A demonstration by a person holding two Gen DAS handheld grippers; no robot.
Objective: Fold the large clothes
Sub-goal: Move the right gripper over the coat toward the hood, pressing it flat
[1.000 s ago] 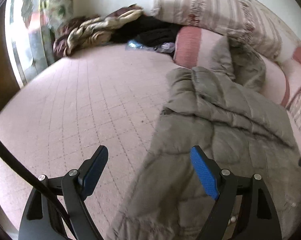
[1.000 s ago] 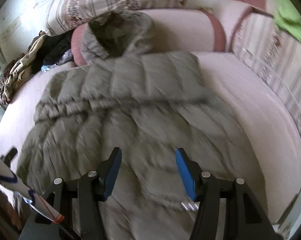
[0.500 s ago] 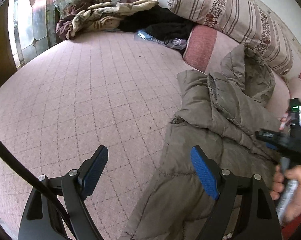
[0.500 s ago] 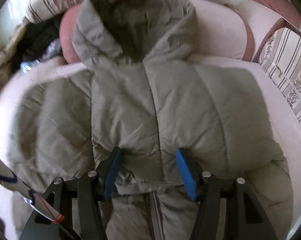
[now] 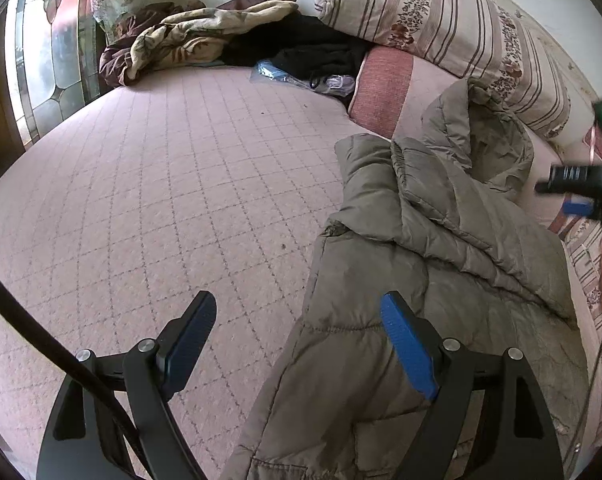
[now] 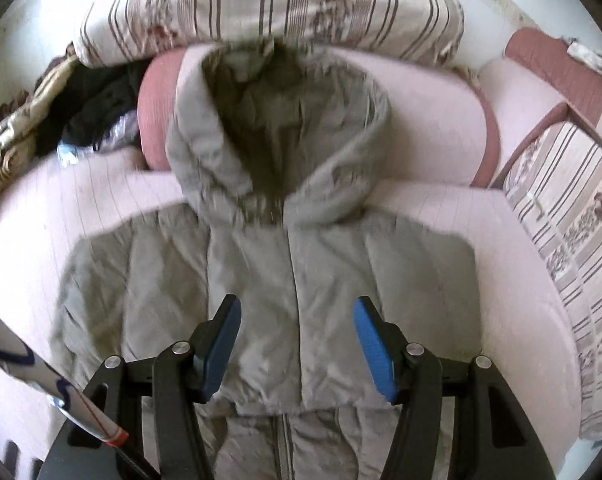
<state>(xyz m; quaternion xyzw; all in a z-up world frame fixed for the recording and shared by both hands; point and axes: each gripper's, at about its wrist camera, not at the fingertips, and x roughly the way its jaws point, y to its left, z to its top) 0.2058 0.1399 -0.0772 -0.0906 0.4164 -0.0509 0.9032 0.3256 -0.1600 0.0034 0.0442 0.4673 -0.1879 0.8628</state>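
Your hooded puffer jacket lies on the bed, hood resting against the bolster. A fold already crosses it in the right wrist view: an upper layer ends in an edge over the zipped part below. Hood and final folds remain, in my judgement. Your left gripper stands released and empty; your right gripper likewise grasps nothing.
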